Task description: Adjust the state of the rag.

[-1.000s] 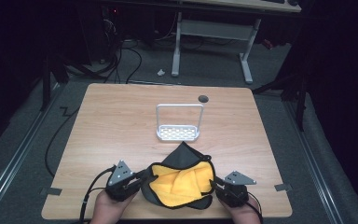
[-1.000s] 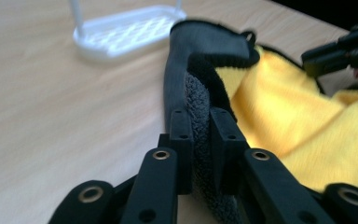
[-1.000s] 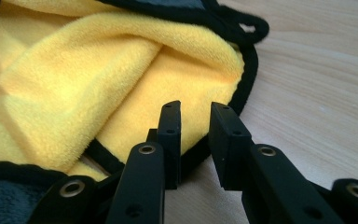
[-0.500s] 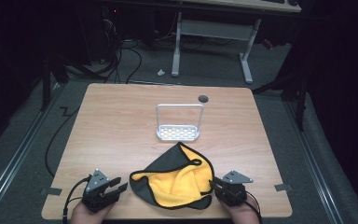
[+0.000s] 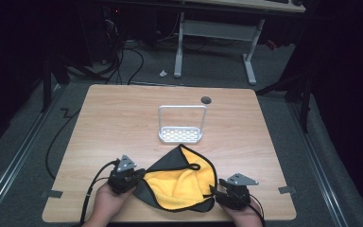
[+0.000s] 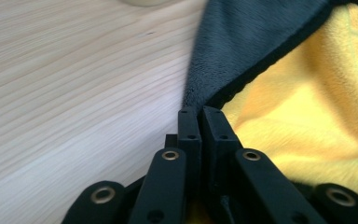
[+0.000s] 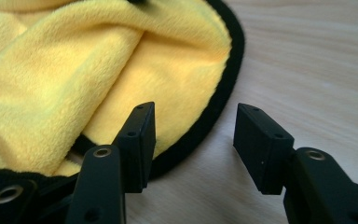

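Note:
A cloth (image 5: 184,182), yellow inside and dark grey outside with a black hem, lies crumpled near the table's front edge. My left gripper (image 5: 139,177) is at its left edge. In the left gripper view the jaws (image 6: 200,112) have just been closing and stand together on the hem where grey cloth (image 6: 242,46) meets yellow. My right gripper (image 5: 215,191) sits at the cloth's right corner. Its jaws (image 7: 193,126) have just been opening and stand apart. One fingertip (image 7: 137,140) is over the yellow cloth (image 7: 74,70), the other over bare wood, and neither presses on anything.
A small white wire rack (image 5: 180,124) with a tall handle stands at mid-table behind the cloth. A dark round hole (image 5: 206,100) sits near the wooden table's (image 5: 113,123) far edge. Cables trail from both grippers over the front edge. Desk legs stand on the floor beyond.
The left gripper drew away to the left half a second ago, then came back to the cloth's left edge. The cloth has sagged flatter. The right hand has stayed put.

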A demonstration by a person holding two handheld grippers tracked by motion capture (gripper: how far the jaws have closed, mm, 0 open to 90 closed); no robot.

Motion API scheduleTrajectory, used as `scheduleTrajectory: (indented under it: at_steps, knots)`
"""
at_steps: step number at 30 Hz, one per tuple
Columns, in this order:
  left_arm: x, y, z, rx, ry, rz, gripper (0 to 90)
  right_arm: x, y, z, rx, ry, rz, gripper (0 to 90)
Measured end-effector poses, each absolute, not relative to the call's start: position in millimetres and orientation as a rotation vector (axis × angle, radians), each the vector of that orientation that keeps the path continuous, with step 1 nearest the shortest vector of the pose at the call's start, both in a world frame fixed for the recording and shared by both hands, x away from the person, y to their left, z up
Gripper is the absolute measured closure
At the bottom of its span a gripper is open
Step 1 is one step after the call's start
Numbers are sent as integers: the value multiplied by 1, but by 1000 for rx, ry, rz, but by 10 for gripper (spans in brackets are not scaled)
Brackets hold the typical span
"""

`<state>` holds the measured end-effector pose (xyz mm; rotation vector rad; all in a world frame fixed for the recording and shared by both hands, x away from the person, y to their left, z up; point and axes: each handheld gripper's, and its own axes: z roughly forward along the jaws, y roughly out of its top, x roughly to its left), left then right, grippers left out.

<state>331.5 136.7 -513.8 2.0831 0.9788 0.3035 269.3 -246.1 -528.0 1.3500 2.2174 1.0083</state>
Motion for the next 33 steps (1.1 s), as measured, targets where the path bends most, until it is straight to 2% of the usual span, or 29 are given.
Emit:
scheduleTrajectory:
  at_steps: [1,2,3,4,6,11,14,15,16,18,20,22,24,25,27,29,31,32,33]
  knots:
    - [329,146,-515,2066,1000,314,867,269,-246,-528,1350,2217,1008,595]
    - [327,167,-520,2023,1062,312,868,267,-239,-527,1296,2247,980,805]
    - [327,167,-520,2023,1062,312,868,267,-239,-527,1296,2247,980,805]
    - [327,178,-523,1993,1098,302,868,266,-236,-525,1270,2244,962,862]
    - [327,196,-530,1933,1158,258,867,266,-234,-517,1229,2189,953,879]
    - [323,198,-528,1922,1122,207,862,283,-246,-504,1272,2090,916,878]
    - [323,186,-528,1946,1090,231,853,319,-259,-493,1308,2004,858,875]
    - [323,186,-528,1946,1090,231,846,319,-259,-493,1308,2004,858,875]
    - [326,184,-531,1951,1096,248,832,339,-263,-491,1332,1975,814,865]
    - [327,184,-531,1954,1111,248,757,348,-265,-491,1343,1971,798,834]
    - [322,184,-527,1939,1102,287,722,357,-268,-489,1383,1961,801,719]
    - [314,183,-518,1919,1070,320,650,343,-267,-485,1363,1963,851,677]
    - [305,177,-509,1898,1008,303,614,334,-264,-484,1354,1977,878,671]
    - [298,167,-506,1897,962,257,585,315,-259,-485,1327,2019,927,662]
    - [295,161,-507,1909,942,234,553,305,-257,-485,1322,2027,955,660]
    - [295,143,-515,1989,915,183,476,282,-253,-490,1306,2045,967,651]
    - [296,138,-519,2021,913,175,476,279,-253,-492,1303,2052,958,650]
    - [295,134,-523,2065,905,183,636,283,-252,-500,1333,2059,941,643]
    - [295,131,-526,2101,895,195,636,283,-252,-500,1333,2059,941,643]
